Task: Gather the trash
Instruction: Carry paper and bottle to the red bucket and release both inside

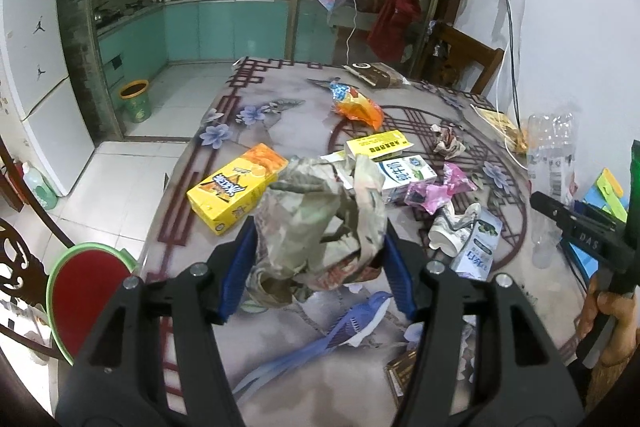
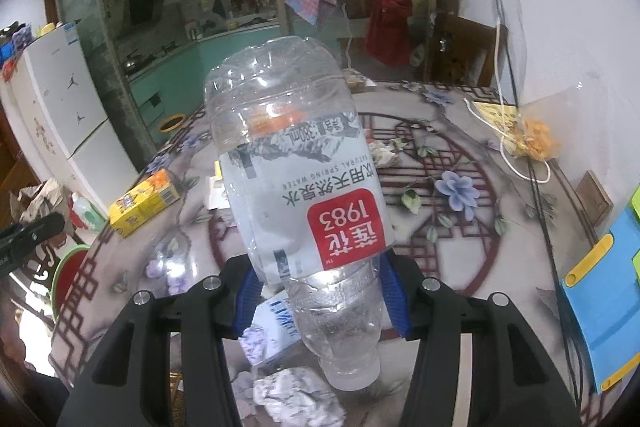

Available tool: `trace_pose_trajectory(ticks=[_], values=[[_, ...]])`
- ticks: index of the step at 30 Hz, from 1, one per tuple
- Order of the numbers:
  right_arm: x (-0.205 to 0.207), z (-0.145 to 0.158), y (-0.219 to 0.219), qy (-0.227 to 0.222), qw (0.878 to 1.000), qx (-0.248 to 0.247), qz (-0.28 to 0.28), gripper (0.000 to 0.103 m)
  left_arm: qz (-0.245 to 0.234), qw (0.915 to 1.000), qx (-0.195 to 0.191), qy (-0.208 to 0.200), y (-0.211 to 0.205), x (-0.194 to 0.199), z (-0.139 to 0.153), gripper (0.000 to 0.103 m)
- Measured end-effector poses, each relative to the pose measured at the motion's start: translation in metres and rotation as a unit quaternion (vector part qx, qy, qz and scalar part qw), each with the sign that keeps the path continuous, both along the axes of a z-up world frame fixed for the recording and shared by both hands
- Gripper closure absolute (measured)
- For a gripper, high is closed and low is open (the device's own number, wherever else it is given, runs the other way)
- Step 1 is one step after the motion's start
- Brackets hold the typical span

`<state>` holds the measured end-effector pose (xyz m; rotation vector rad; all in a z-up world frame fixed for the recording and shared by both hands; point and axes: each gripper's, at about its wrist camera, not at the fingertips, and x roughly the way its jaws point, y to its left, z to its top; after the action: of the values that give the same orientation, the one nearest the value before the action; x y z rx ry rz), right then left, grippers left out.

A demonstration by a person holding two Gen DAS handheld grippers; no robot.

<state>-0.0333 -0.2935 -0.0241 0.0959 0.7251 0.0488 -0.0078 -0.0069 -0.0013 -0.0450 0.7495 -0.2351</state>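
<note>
A: What does the left gripper have?

B: Its blue pads stand partly apart and pinch a big crumpled wad of paper from both sides. The wad is lifted clear of the tabletop and bulges up past the fingertips.

A: And the right gripper?

B: It clamps a clear plastic water bottle just below the label, jaws about half spread around the body. The bottle is upside down in the view, its capless neck toward the camera and its base pointing away from the gripper.

A: What lies ahead of the left gripper?

B: Just beyond the wad is a yellow carton, off to its left. A white milk box and a pink wrapper sit beyond to the right, and an orange snack bag farther out. A crushed paper cup and a small drink carton lie close to its right finger.

A: Any bin?

B: A red basin with a green rim sits low to the left gripper's left, off the tabletop's edge.
</note>
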Motion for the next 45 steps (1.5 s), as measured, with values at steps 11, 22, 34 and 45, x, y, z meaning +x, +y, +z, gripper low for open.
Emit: trace_pose_trajectory(ticks=[11,22,34,45], values=[[-0.009,-0.005,0.050,0.000,0.998,0.037,0.042,0.053,0.035,0.9993,0.009,-0.005,0.039,-0.007,-0.002,0.046],[-0.014,-0.006,0.098,0.011,0.992,0.103,0.066,0.053,0.058,0.9977,0.032,-0.014,0.066,-0.016,-0.003,0.046],[-0.012,0.009,0.207,0.008,0.982,0.113,0.151,0.053,0.108,0.9939,0.023,-0.001,0.129,-0.025,-0.010,0.046],[-0.001,0.000,0.285,0.034,0.972,0.107,0.208,0.053,0.210,0.9765,0.042,0.028,0.203,-0.027,-0.026,0.046]])
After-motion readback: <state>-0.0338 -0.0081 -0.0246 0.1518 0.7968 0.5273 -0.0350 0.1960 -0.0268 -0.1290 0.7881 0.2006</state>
